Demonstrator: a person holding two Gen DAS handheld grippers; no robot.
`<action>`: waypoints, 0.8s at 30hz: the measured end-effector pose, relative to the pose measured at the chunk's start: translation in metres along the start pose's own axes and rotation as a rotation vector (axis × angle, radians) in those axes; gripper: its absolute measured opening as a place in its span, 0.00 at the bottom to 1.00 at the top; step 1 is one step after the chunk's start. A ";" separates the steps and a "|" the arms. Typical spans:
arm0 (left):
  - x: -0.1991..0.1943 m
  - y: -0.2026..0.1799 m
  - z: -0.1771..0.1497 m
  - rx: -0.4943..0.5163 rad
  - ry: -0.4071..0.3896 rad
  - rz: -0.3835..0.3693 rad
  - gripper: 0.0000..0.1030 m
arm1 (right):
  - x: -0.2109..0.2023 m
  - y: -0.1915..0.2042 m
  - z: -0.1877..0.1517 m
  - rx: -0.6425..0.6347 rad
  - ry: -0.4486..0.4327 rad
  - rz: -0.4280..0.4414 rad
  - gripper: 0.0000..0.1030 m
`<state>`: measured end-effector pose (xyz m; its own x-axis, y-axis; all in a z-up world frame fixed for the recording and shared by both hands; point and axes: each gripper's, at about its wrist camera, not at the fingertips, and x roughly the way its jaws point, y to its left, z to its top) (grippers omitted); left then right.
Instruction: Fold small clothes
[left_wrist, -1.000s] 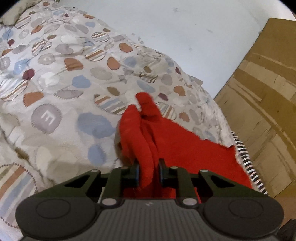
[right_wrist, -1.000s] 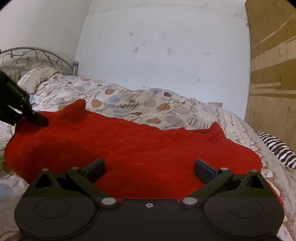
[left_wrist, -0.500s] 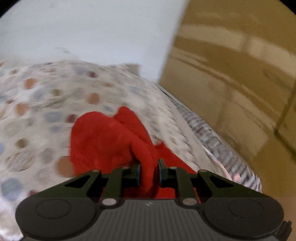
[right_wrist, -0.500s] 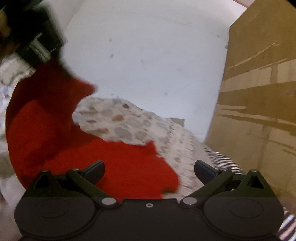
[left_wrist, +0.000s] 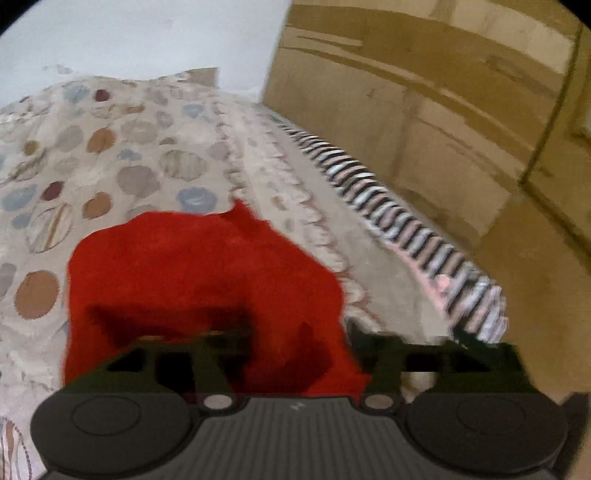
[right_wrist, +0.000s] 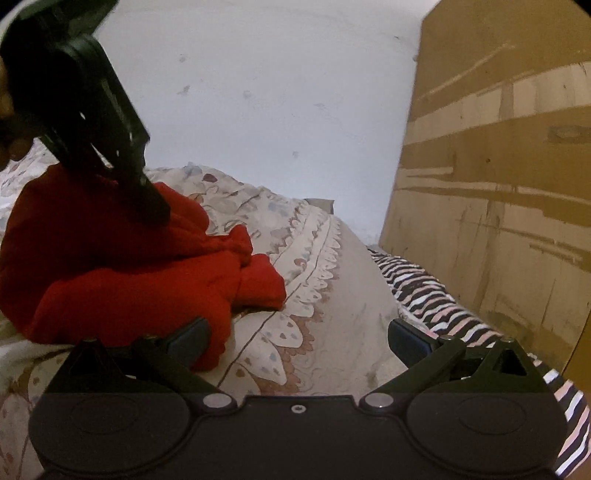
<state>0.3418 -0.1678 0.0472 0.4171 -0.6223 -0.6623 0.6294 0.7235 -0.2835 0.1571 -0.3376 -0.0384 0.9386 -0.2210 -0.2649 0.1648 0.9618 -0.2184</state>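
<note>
While the bed (right_wrist: 332, 295) fills most of both views, a red cloth (left_wrist: 207, 266) lies bunched on it, with a striped cloth (right_wrist: 424, 291) and brown board (right_wrist: 498, 184) off to the right. Right above the red cloth, the left gripper (left_wrist: 299, 343) is opening, and the cloth sits loose between its jaws. Beside the cloth's right edge, the right gripper (right_wrist: 299, 336) is wide open and holds nothing.
</note>
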 end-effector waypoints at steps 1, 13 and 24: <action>-0.008 -0.003 0.002 0.012 -0.014 -0.015 0.98 | 0.000 0.001 0.000 0.002 0.000 -0.003 0.99; -0.102 0.003 -0.035 0.233 -0.322 0.138 0.99 | 0.005 -0.008 0.002 0.062 0.060 0.025 1.00; -0.080 0.070 -0.097 0.190 -0.212 0.147 0.99 | 0.012 -0.043 0.051 0.157 0.067 0.175 1.00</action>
<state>0.2884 -0.0384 0.0135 0.6275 -0.5782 -0.5214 0.6553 0.7539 -0.0473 0.1763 -0.3731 0.0156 0.9357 -0.0539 -0.3486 0.0513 0.9985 -0.0167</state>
